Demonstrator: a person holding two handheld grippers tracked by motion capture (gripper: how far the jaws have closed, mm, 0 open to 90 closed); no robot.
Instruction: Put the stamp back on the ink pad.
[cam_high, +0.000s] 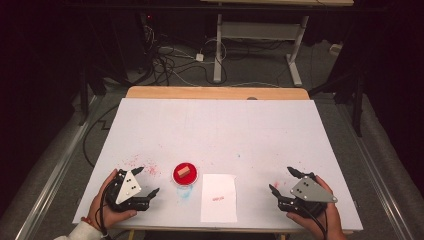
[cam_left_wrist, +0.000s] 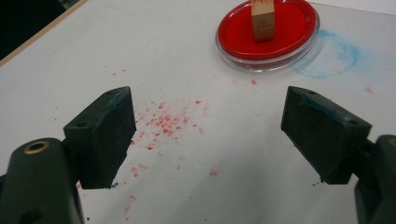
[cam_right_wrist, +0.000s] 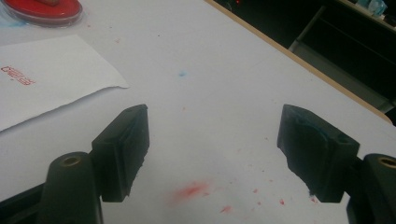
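While resting on table (cam_high: 220, 130) | left gripper (cam_high: 148, 181) wide, empty | right gripper (cam_high: 282, 181) wide, empty

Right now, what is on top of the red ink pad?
A small wooden stamp block stands on the red ink pad, near its middle. The block's underside, resting on the pad, is hidden.

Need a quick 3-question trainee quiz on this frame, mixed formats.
1. True or false: the wooden stamp block stands in the red ink pad.
2. Multiple choice: the sheet of paper carries A) a red stamp mark, B) a blue circle, C) nothing.
3. Fill in: the left tool and right tool both have jaws ____ and hold nothing.

Key: 1 true; 2 A; 3 open.
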